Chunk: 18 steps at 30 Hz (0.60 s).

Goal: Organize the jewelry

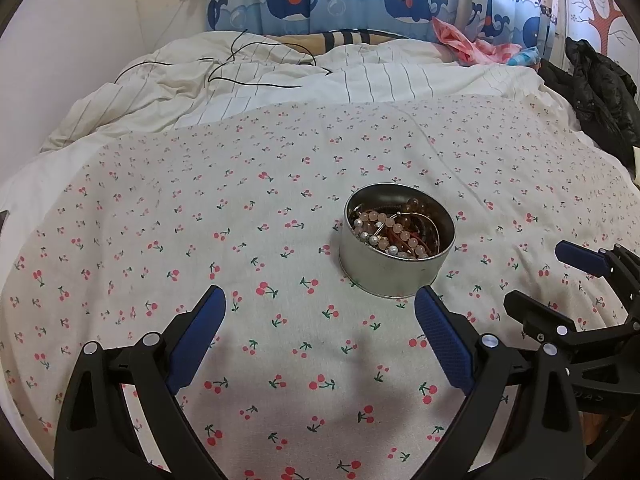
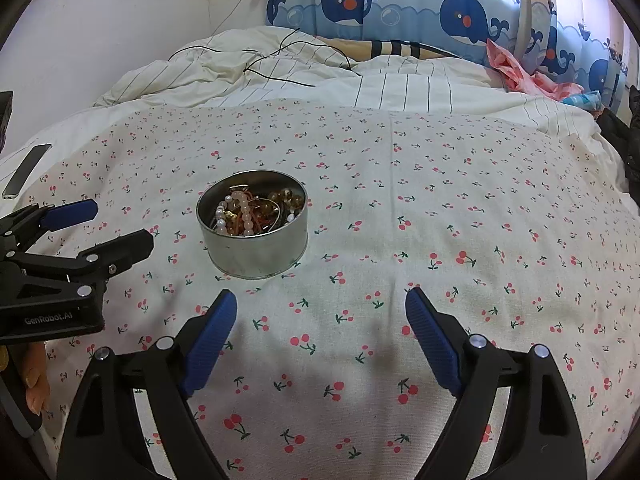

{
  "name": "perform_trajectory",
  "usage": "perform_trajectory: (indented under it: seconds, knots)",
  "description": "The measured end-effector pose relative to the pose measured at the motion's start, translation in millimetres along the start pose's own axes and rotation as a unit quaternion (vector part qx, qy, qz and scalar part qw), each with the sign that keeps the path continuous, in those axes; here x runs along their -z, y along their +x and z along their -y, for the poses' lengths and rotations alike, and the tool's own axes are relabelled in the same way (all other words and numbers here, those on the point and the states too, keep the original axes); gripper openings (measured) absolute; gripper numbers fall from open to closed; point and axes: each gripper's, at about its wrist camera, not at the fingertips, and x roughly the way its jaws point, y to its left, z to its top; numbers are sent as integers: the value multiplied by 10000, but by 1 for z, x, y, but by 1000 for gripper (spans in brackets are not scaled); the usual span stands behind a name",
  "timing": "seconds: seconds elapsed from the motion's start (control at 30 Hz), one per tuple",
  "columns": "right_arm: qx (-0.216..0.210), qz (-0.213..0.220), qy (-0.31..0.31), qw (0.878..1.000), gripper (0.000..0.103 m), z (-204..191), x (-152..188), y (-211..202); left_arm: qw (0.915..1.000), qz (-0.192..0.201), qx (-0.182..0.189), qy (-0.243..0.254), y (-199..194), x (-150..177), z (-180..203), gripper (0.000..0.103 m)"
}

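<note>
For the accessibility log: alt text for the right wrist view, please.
A round silver metal tin full of beaded jewelry sits on a cherry-print bedspread. The right gripper is open and empty, the left gripper beside it.

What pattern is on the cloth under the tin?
Small red cherries on cream cloth; clearest in the right wrist view.

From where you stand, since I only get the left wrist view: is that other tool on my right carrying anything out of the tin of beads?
Observer: No. The right gripper has its jaws wide apart, with only the cherry-print cloth between them.
Operator: Is anything lying left of the tin that I can't make out?
Observer: Yes, a phone lies flat near the bed's left edge, well apart from the tin.
Operator: And who holds my own tool?
Observer: A person's fingers show beneath the left gripper.
</note>
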Motion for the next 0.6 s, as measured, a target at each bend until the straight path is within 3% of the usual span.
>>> perform_trajectory:
  seconds: [0.5,0.6]
  knots:
    - [6,-17,-11,10000,83,0,1,1,9999,-105,-3,-47,7,2,-2,93]
    - [11,-33,-14,10000,88,0,1,2,9998,-157,47,-133,10,3,-4,95]
